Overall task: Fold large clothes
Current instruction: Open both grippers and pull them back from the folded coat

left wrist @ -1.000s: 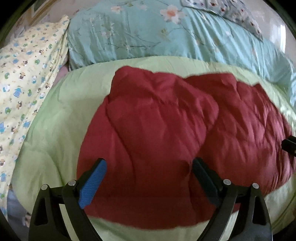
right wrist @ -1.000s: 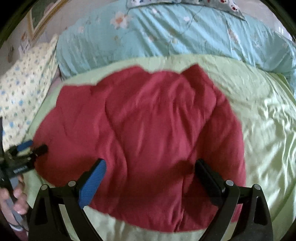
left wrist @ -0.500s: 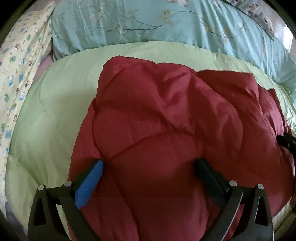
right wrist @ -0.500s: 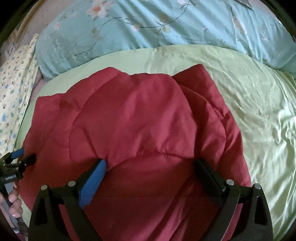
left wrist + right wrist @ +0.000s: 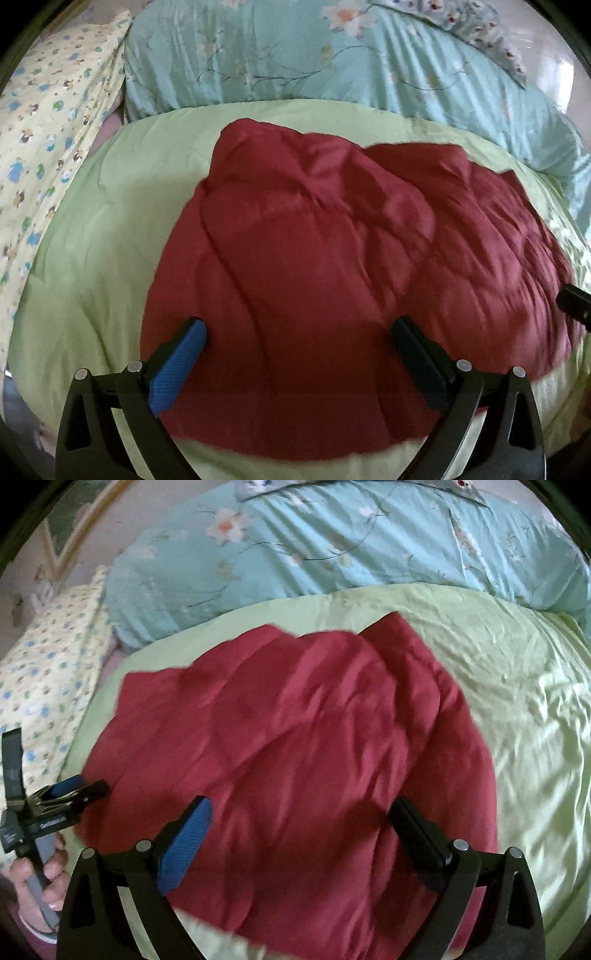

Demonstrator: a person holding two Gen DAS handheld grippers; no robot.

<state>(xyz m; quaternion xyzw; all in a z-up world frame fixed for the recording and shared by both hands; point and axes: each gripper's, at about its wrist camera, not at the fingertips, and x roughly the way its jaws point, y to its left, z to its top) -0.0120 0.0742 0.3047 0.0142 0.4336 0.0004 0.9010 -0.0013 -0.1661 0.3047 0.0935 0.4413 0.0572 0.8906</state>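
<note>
A dark red quilted garment [image 5: 332,266] lies spread and rumpled on a light green bed cover [image 5: 110,229]. In the left wrist view my left gripper [image 5: 299,328] stands open just above its near part, with nothing pinched between the blue and black fingers. The tip of one of the right gripper's fingers [image 5: 572,301] pokes in at the right edge. In the right wrist view my right gripper [image 5: 303,808] is open over the same red garment [image 5: 295,738], also gripping nothing. The left gripper [image 5: 92,786] shows at the garment's left edge, held by a hand [image 5: 44,878].
A pale blue flowered duvet [image 5: 332,62] is bunched along the far side of the bed. A yellow patterned sheet [image 5: 40,140] lies at the left. Bare green cover [image 5: 517,701] stretches to the right of the garment. A framed picture [image 5: 70,535] hangs on the wall.
Half a second ago both grippers were pushed in closer over the garment; both have drawn back to about where they were a second ago. The garment lies much the same.
</note>
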